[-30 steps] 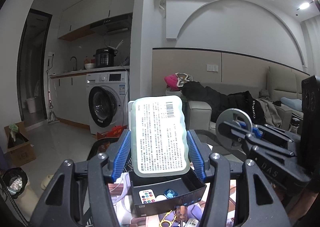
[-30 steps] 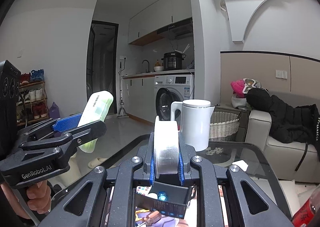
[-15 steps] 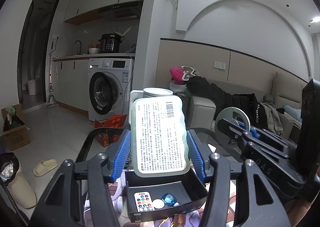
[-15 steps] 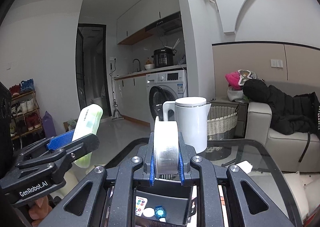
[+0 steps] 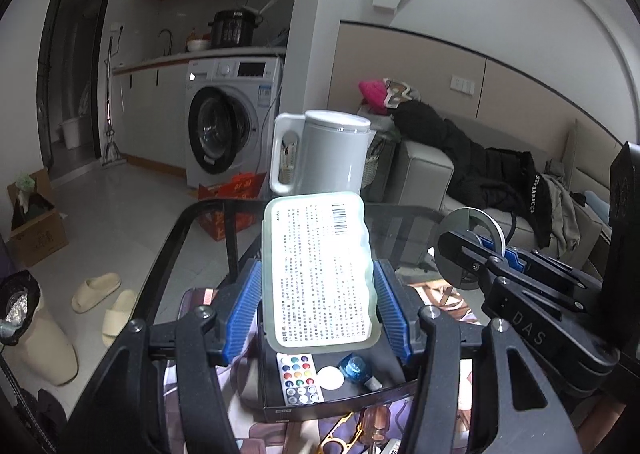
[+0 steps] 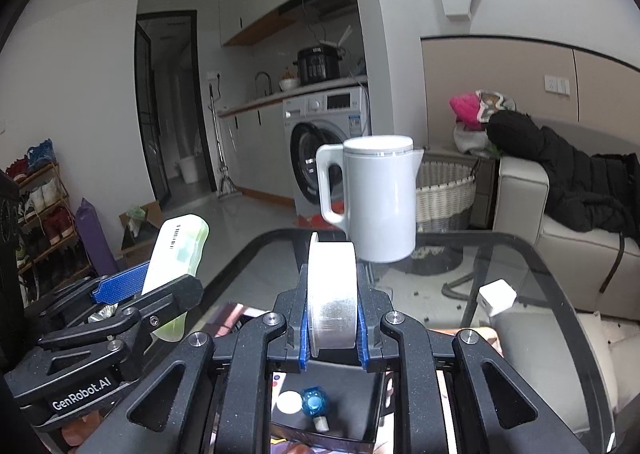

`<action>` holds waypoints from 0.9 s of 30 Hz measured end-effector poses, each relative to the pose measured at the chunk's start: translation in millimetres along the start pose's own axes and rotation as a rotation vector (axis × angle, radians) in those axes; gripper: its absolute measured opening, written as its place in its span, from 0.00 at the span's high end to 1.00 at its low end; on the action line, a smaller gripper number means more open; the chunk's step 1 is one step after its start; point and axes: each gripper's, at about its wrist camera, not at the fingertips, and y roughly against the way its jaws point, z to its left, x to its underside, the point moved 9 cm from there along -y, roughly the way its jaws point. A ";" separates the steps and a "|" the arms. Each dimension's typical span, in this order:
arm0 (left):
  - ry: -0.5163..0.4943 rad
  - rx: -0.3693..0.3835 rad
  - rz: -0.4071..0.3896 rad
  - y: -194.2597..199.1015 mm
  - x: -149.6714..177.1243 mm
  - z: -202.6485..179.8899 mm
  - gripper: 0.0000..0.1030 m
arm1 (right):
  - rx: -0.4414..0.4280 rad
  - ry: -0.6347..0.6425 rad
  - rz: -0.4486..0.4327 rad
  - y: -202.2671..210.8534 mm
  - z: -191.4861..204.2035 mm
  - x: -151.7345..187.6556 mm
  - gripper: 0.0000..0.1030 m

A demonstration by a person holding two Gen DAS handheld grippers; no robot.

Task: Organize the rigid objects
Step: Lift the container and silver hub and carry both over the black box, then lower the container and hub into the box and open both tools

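Note:
My left gripper (image 5: 318,296) is shut on a pale green plastic case (image 5: 320,274) with a printed label, held upright above a black open box (image 5: 332,394). The case also shows in the right wrist view (image 6: 176,254). My right gripper (image 6: 331,324) is shut on a roll of clear tape (image 6: 331,292), held on edge above the same box (image 6: 320,410); the roll also shows in the left wrist view (image 5: 472,238). In the box lie a small remote with coloured buttons (image 5: 298,378), a white disc (image 5: 331,377) and a blue bottle (image 5: 354,368).
A white kettle (image 6: 376,197) stands at the far end of the glass table (image 6: 540,266). A white charger cube (image 6: 496,296) lies at the right. A gold carabiner and a screwdriver (image 5: 372,424) lie in front of the box. A sofa stands beyond.
Both grippers have tilted down and moved forward over the table with their objects still held. The box contents and the kettle have come into fuller view.

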 end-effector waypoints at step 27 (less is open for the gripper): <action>-0.088 -0.022 0.447 -70.8 87.1 -8.1 0.66 | -0.059 -0.014 0.552 -81.5 -9.1 119.7 0.84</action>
